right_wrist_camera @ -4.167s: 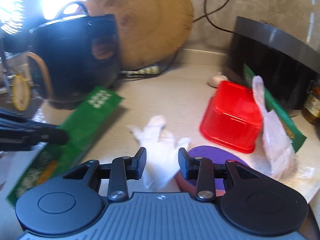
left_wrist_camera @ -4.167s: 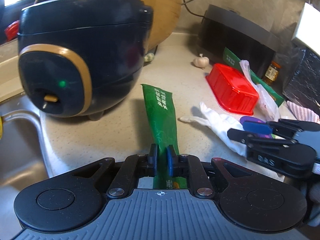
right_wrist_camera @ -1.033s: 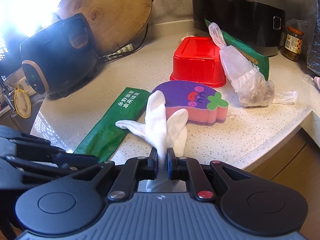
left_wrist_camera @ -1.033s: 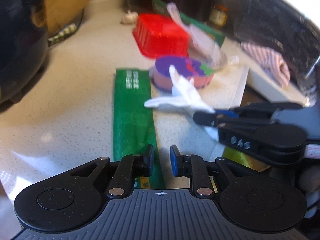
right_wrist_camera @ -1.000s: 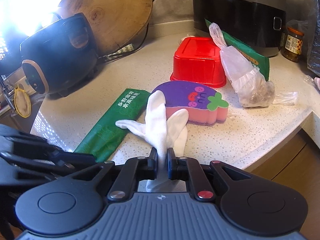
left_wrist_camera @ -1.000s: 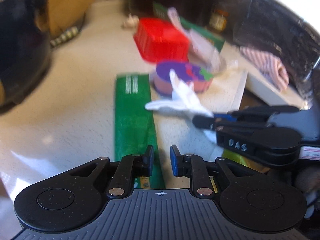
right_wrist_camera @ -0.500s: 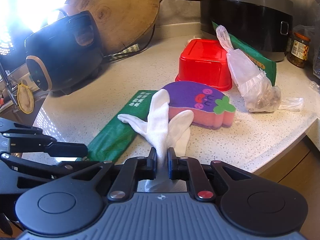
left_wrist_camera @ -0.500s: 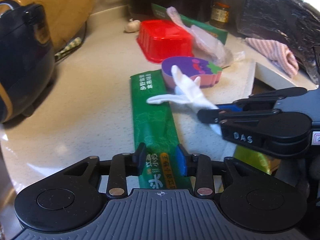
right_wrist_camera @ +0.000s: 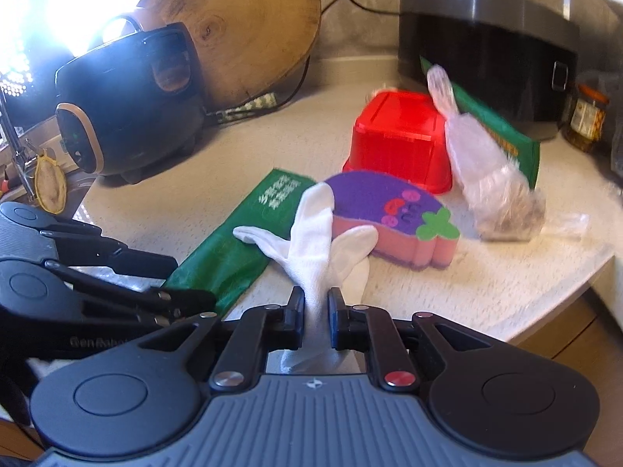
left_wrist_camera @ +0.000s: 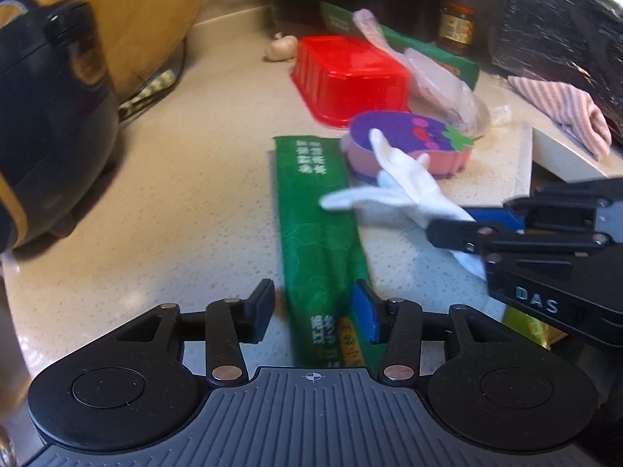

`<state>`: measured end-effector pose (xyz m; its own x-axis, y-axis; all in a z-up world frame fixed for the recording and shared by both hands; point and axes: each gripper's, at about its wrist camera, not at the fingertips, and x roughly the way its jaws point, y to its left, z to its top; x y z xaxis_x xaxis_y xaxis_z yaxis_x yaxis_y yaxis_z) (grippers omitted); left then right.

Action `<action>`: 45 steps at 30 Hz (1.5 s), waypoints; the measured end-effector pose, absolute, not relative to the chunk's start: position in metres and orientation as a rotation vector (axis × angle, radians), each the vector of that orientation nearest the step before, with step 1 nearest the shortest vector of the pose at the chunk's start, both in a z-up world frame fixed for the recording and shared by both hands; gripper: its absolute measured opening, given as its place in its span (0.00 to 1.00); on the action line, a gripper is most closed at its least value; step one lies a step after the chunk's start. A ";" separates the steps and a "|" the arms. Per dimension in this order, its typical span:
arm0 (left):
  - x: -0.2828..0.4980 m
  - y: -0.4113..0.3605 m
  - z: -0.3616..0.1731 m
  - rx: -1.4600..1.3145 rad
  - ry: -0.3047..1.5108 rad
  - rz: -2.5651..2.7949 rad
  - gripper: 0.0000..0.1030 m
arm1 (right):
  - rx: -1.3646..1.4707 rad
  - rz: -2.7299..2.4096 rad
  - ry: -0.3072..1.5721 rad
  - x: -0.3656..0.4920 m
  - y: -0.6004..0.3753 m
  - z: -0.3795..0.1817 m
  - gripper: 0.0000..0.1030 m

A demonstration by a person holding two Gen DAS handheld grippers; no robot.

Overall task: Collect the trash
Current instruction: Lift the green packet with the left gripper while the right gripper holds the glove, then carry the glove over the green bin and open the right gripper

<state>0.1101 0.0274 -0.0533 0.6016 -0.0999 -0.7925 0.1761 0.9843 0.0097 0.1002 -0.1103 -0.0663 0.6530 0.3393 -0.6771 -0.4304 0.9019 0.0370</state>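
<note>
Left gripper jaws are opening around the flat green foil packet on the speckled counter, while the right gripper, loosening, seemingly pinches the white cloth glove.

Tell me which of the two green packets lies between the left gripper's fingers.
The near green packet, lying flat beside the purple sponge; the other green packet leans behind the red tub.
</note>
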 end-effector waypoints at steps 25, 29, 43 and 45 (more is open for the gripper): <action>0.114 -0.007 0.030 0.010 0.610 -0.496 0.13 | -0.003 0.239 0.533 0.068 -0.176 0.007 0.10; 0.126 -0.065 0.018 0.032 0.679 -0.669 0.13 | 0.040 0.057 0.599 0.059 -0.223 -0.017 0.10; 0.178 -0.219 -0.141 0.167 1.149 -0.767 0.20 | 0.442 -0.439 1.006 -0.014 -0.320 -0.212 0.10; 0.182 -0.220 -0.143 0.161 1.145 -0.788 0.21 | 0.468 -0.464 1.024 -0.018 -0.325 -0.224 0.10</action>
